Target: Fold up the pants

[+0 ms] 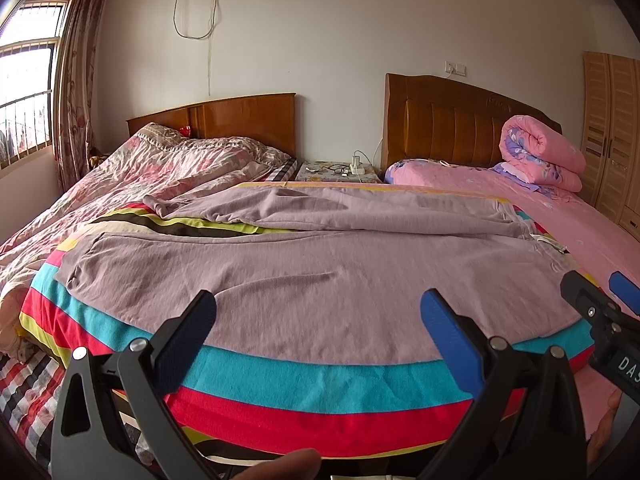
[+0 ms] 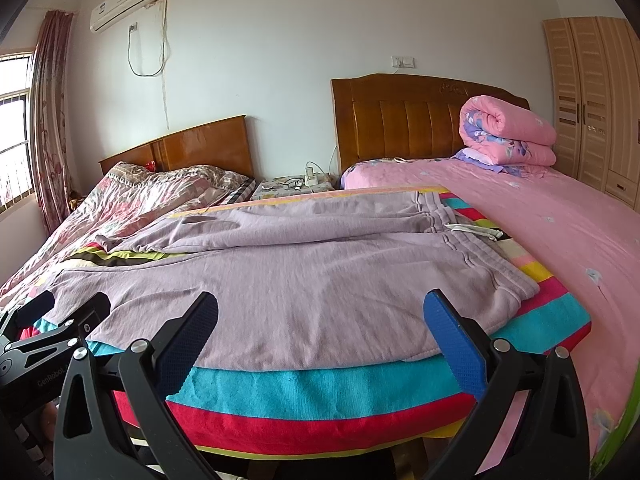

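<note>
— What is getting cut off from where you are standing?

— The pants (image 1: 304, 280), mauve, are lying spread flat on a striped blanket (image 1: 280, 384), waistband toward the pink bed (image 2: 568, 232). The far leg's cuff is bunching up at the left, so its end is hard to read. A white tag or drawstring at the waistband is too small to identify. Only a fingertip is showing at the bottom edge of the left wrist view.

— And the tools?

— The left gripper (image 1: 318, 320) is hovering with its fingers spread wide over the near leg, grasping nothing. The right gripper (image 2: 320, 322) is likewise standing released, near the waistband corner, not touching cloth.

— The room?

— Two wooden headboards are standing against a white wall, a nightstand (image 2: 294, 190) between them carrying small items I cannot make out. A rolled pink quilt (image 2: 508, 132) is sitting at the right bed's head. An air conditioner (image 2: 128, 0) is hanging high left, a wardrobe (image 2: 592, 100) far right.
</note>
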